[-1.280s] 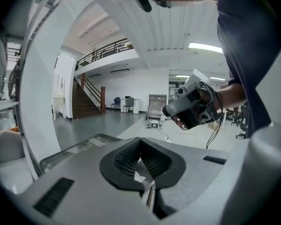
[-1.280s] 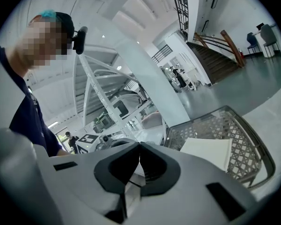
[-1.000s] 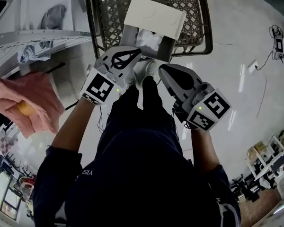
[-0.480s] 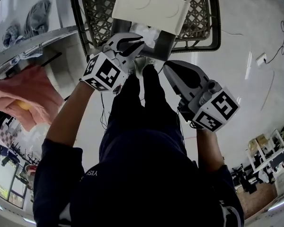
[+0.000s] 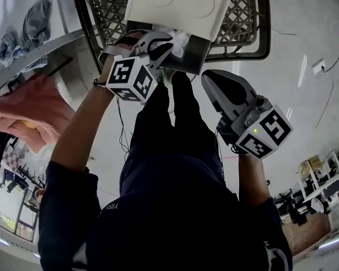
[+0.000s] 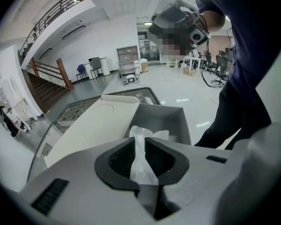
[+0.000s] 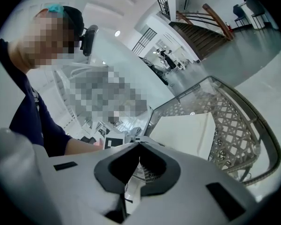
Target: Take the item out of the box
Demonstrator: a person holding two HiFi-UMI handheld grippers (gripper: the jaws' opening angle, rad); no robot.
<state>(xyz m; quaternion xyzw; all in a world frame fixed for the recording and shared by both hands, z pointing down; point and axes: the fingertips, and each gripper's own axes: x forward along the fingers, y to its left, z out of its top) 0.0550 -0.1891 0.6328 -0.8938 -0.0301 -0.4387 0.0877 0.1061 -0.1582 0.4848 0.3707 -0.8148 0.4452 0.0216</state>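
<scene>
Pale polished floor [image 5: 305,49] fills the right side of the head view, and a wire lattice basket [image 5: 246,16] lies across the top edge. Inside the basket sits an open grey box [image 5: 195,52], its white lid [image 5: 178,4] folded back towards the top of the frame.

The left gripper [image 5: 166,41] reaches into the box at upper centre. Its jaws pinch a crinkled, clear plastic-wrapped item [image 5: 181,38]; in the left gripper view the wrapping [image 6: 141,149] runs up between the dark pads, and its top pokes out just in front of the box's grey wall [image 6: 166,121].

The right gripper [image 5: 213,79] hangs at centre right, just below the box and apart from it, with its jaws pressed together on nothing.

A pink cloth [image 5: 22,112] lies at the left edge.
</scene>
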